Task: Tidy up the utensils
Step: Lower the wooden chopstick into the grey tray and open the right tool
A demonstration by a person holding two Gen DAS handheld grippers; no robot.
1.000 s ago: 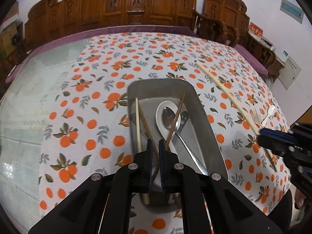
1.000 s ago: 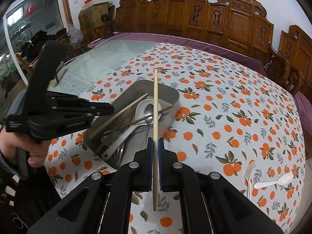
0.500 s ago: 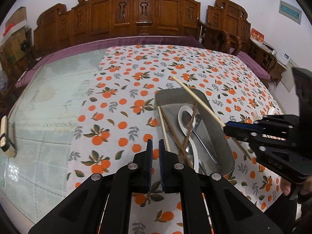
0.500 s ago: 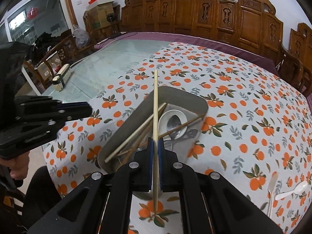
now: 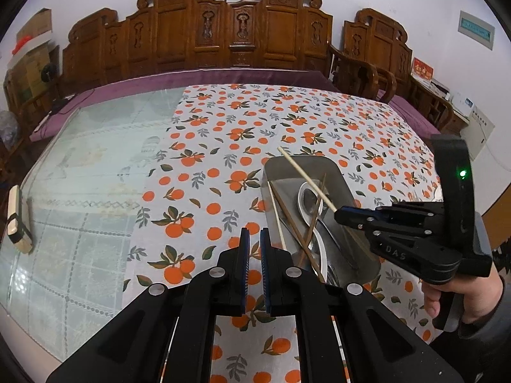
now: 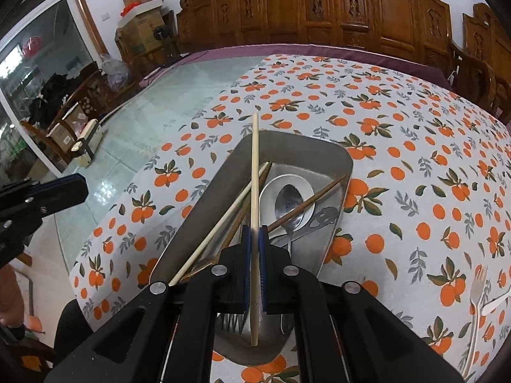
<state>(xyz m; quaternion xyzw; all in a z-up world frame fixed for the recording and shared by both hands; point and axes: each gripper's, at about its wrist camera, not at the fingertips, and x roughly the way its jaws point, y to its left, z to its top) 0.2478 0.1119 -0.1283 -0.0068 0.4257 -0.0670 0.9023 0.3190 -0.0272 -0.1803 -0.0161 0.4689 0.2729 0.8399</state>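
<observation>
Pale wood marks the single light chopstick pinched in the right gripper, whose blue-padded jaws are closed tight on it; the stick hangs over the rectangular stainless-steel tray, slanting across its length; inside the tray lie a second pale chopstick, dark brown chopsticks, a white ceramic spoon and a metal spoon; the left gripper is closed with nothing between its pads, above the orange-printed tablecloth just beside the tray; a white plastic fork rests on the cloth well apart.
</observation>
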